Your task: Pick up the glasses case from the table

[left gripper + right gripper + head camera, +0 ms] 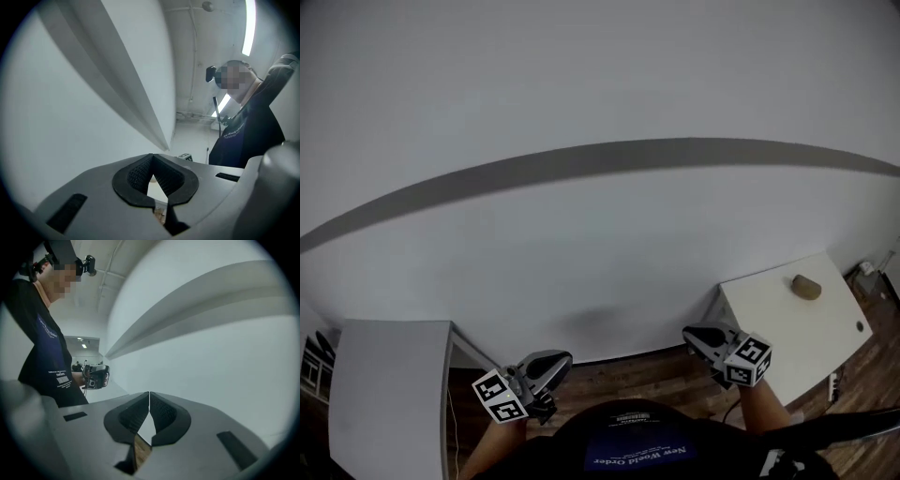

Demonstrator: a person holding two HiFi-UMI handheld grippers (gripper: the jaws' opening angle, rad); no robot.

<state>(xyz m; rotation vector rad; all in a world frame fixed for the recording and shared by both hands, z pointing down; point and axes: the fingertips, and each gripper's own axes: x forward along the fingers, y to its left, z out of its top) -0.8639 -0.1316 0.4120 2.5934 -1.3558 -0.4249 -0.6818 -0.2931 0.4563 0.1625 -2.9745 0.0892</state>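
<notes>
Near the body: left gripper (152, 158) and right gripper (149, 395) both closed tight, gripping nothing. Farther off, on the white table (787, 330) at right: small brown glasses case (806, 287), well apart from both. Could knock it away if reached without opening.

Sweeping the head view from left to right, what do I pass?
left white table → left hand-held gripper → right hand-held gripper → right white table, with the glasses case lying on it
</notes>
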